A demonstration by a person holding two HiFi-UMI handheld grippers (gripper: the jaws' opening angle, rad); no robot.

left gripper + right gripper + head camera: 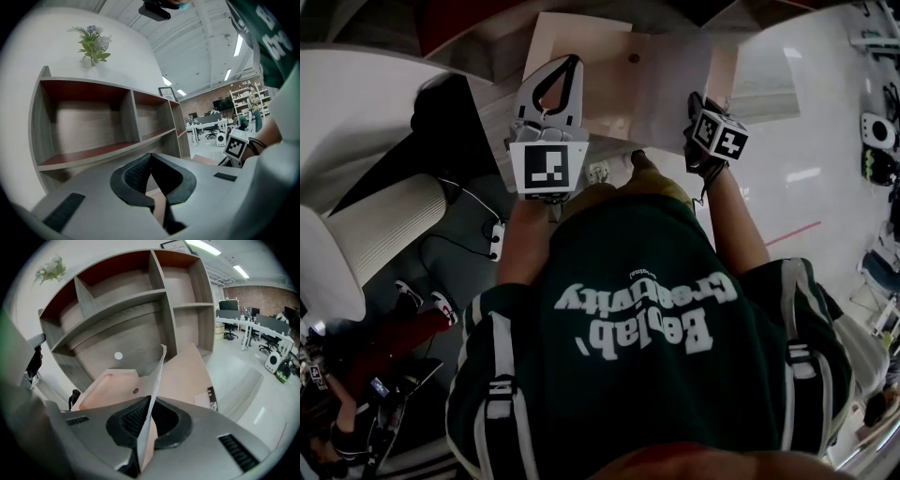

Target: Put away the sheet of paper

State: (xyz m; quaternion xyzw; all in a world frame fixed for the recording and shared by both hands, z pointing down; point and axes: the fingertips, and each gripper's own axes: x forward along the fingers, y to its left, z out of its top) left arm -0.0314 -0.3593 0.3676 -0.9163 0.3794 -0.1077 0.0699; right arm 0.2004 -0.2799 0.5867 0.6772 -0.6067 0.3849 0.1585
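Observation:
In the head view the sheet of paper hangs over the pale pink desk top, gripped at its right edge by my right gripper. The right gripper view shows the sheet edge-on, rising upright from between the shut jaws of the right gripper. My left gripper hovers over the desk to the left of the sheet, apart from it. In the left gripper view the left gripper has its tips meeting with nothing between them.
A wooden shelf unit with several open compartments stands behind the desk; a vase of flowers sits on top of the shelf unit. A white chair is at my left. Office desks and chairs stand far right.

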